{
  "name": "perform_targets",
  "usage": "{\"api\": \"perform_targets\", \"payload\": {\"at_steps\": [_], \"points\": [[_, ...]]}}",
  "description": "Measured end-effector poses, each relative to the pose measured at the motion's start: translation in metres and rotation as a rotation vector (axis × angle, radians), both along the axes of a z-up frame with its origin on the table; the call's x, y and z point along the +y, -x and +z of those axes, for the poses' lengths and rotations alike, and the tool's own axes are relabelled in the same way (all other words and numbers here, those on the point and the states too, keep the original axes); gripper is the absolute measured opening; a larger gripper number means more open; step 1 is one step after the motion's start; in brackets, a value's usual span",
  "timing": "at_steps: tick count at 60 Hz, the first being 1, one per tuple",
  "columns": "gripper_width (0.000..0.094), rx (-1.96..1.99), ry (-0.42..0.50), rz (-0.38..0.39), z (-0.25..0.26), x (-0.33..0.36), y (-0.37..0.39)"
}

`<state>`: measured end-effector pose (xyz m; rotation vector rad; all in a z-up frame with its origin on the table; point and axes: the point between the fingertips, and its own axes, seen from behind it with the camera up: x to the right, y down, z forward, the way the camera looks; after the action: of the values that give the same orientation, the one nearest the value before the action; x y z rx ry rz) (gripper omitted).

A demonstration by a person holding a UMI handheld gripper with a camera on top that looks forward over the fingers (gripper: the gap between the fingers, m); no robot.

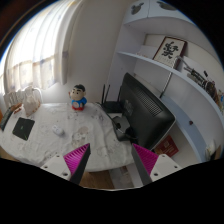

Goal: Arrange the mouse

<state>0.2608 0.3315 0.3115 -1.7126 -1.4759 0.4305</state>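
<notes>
The mouse (60, 131), a small pale shape, is lying at left centre of the frame on the white table (50, 148), well beyond the gripper (111, 158). The jaws are standing wide and holding nothing, pink pads (76, 158) showing at the bottom. Judging by that gap, the arranging is only beginning: approach, grasp and placement are all remaining.

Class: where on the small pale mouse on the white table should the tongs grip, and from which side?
Probably its two long flanks, coming from above: the mouse lies low and flat on the table, so only its sides give the pads purchase. Its heading is too small to tell. The open tongs hang short of it, the mouse beyond the left finger.
</notes>
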Motion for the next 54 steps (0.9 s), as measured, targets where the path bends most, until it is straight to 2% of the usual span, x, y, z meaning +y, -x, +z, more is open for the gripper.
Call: {"api": "perform_targets", "payload": {"at_steps": [27, 42, 54], "points": [[0.0852, -0.015, 0.064, 0.113, -0.046, -0.05, 0.014], [0.0852, -0.062, 0.099, 0.202, -0.083, -0.14, 0.021], [0.0852, -0.052, 0.132, 0.239, -0.103, -0.222, 0.027]]}}
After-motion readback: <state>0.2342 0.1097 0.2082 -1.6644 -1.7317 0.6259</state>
